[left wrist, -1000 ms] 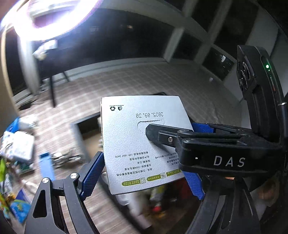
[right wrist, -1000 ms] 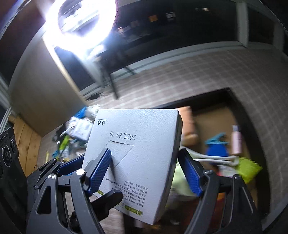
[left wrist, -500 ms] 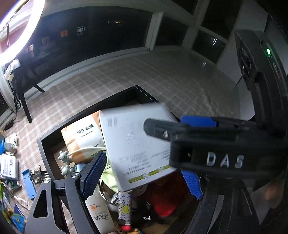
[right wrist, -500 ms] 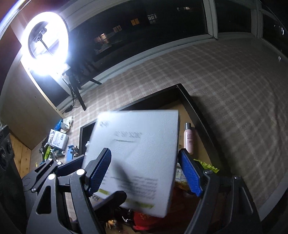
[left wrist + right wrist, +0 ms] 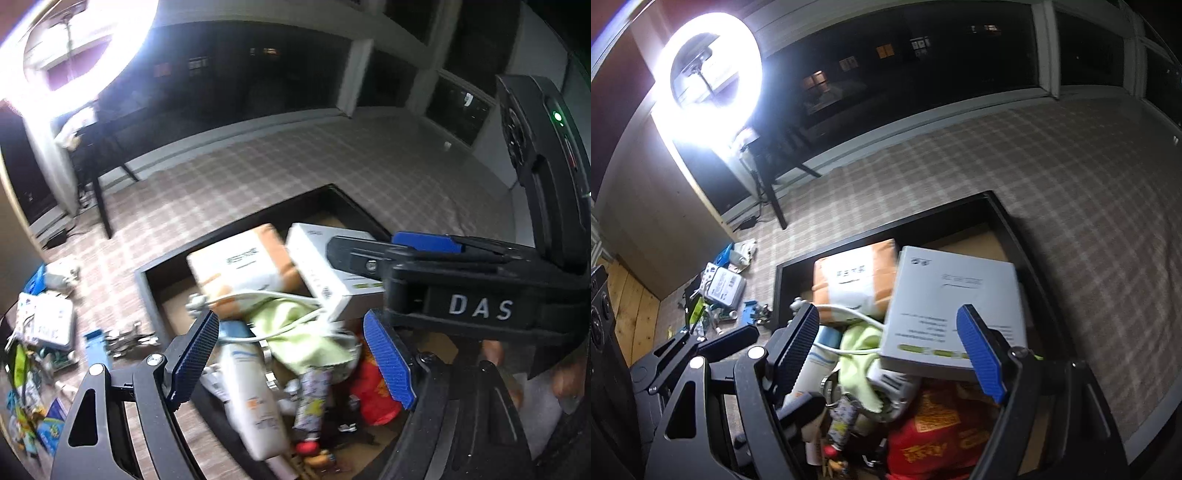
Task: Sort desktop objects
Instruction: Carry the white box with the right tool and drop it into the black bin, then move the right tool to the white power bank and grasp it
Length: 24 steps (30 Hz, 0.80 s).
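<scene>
A white flat box (image 5: 953,302) with printed text lies tilted in the black tray (image 5: 886,225), on the pile and against an orange-and-white tissue pack (image 5: 857,280). My right gripper (image 5: 886,350) hovers above the tray, open; the box lies beyond its blue pads, which do not touch it. My left gripper (image 5: 291,354) is open too, over a green cloth (image 5: 295,325) and a white cable. In the left wrist view the same box (image 5: 325,258) shows partly behind the right gripper's black housing (image 5: 480,306).
The tray (image 5: 236,229) also holds a white tube (image 5: 251,406), a red packet (image 5: 373,395) and small items. Loose packets and a blue clip (image 5: 44,325) lie on the checked cloth to the left. A bright ring light (image 5: 709,77) stands at the back left.
A second ago the white box was held up between the pads of both grippers. It has since dropped away and now lies in the tray, with both grippers free of it.
</scene>
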Available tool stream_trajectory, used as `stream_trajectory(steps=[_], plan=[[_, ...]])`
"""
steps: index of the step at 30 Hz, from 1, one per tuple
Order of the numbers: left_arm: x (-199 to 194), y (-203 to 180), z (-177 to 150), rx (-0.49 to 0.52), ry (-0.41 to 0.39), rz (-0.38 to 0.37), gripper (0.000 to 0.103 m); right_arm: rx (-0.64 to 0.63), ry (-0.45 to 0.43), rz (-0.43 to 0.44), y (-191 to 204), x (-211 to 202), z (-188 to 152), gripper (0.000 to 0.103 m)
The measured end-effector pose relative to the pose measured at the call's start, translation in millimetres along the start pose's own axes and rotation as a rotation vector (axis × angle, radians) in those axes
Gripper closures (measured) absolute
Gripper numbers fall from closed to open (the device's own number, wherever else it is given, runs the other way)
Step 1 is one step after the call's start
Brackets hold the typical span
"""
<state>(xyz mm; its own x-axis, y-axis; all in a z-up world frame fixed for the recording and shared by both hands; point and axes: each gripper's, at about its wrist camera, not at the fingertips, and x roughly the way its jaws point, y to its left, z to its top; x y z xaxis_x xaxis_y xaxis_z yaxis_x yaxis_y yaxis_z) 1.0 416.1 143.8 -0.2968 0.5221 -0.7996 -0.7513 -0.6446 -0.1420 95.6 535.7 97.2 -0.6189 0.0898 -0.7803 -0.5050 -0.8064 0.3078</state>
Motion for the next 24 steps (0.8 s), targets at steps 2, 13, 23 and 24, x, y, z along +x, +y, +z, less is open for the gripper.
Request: stream_trajectory(steps=[2,13,23,24], plan=[[-4,13,-3,-0.018,-0.005,0.025,0.024,-0.012,0.002,0.012,9,3,1,0.027],[-32,117,-25,-0.191,-0.036,0.165,0.024,-0.126,0.034,0.1,87,32,16,0.027],[-36,213,-47,-0.302,-0.03,0.247,0.028,-0.169,0.12,0.19,157,90,29,0.027],[-34,219,-49,-0.303,-0.026,0.251,0.029,-0.171,0.131,0.195,163,97,29,0.027]])
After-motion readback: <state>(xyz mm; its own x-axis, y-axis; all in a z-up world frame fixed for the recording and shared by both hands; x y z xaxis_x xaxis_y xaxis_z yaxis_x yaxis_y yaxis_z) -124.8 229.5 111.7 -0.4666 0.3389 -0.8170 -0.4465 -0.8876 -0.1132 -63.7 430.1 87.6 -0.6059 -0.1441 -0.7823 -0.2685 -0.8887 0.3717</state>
